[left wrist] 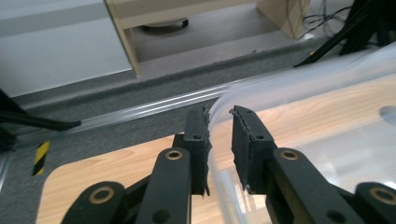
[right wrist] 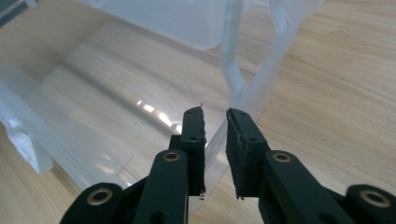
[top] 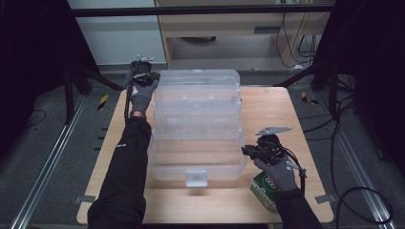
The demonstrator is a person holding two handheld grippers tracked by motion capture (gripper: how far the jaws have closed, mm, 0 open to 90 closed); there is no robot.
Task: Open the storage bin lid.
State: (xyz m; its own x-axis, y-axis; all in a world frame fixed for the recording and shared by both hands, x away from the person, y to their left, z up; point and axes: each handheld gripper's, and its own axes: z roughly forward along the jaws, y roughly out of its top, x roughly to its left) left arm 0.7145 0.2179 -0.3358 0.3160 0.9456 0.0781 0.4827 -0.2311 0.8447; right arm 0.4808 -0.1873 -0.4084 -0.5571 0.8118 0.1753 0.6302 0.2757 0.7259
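Note:
A clear plastic storage box (top: 196, 152) stands on the wooden table (top: 267, 105) with its lid (top: 198, 88) swung up toward the far side. My left gripper (top: 152, 77) is at the lid's far left corner. In the left gripper view the lid's rim (left wrist: 280, 81) runs between the jaws of that gripper (left wrist: 219, 127); it lies against one pad and a gap shows at the other, so the gripper is open. My right gripper (top: 244, 151) sits at the box's near right corner. In the right gripper view it (right wrist: 215, 127) is shut on the box's rim (right wrist: 236, 79).
A green and white carton (top: 264, 188) lies at the table's near right corner, under my right hand. The box's front latch (top: 196, 177) hangs toward the near edge. Metal rails and cables run on the floor beside the table; a wooden cabinet stands behind.

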